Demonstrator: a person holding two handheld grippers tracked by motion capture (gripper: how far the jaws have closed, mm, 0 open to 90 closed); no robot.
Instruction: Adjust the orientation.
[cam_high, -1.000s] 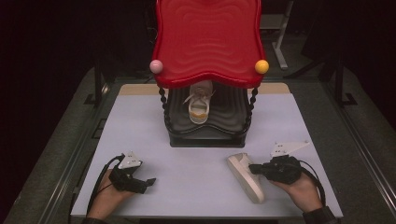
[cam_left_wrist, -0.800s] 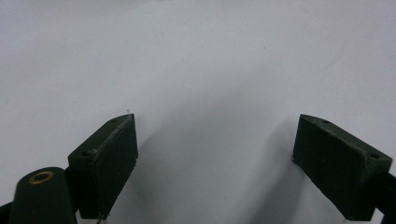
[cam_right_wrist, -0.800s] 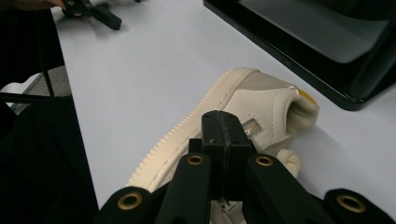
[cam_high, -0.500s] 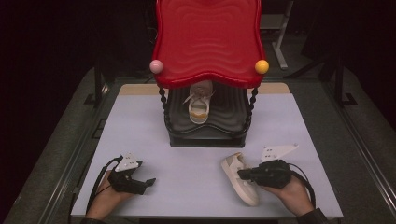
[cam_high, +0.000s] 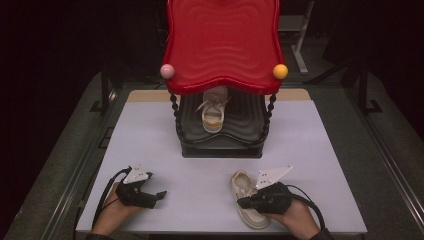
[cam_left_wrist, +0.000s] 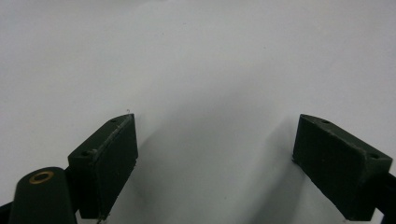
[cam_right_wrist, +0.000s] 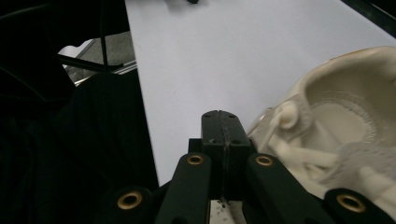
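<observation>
A cream lace-up shoe (cam_high: 246, 186) lies on the white table top (cam_high: 325, 150) near the front edge, toe toward me. My right gripper (cam_high: 241, 202) lies across it from the right with its jaws pressed together. In the right gripper view the shut right gripper (cam_right_wrist: 223, 122) has nothing visible between its pads, and the shoe (cam_right_wrist: 336, 121) rests against its right side. A matching shoe (cam_high: 212, 112) stands on the lower black shelf of the rack (cam_high: 245, 127). My left gripper (cam_high: 159, 195) rests at the front left, and in its own view the left gripper (cam_left_wrist: 215, 158) is open over bare table.
The rack's red wavy top (cam_high: 222, 45) overhangs the shelf, with a pink ball (cam_high: 167, 71) and a yellow ball (cam_high: 280, 71) at its corners. In the right gripper view, the table's front edge (cam_right_wrist: 149, 140) runs close to the jaws.
My right gripper has slid left along the front of the table, and the cream shoe has moved left with it, turning slightly. The left gripper has stayed put.
</observation>
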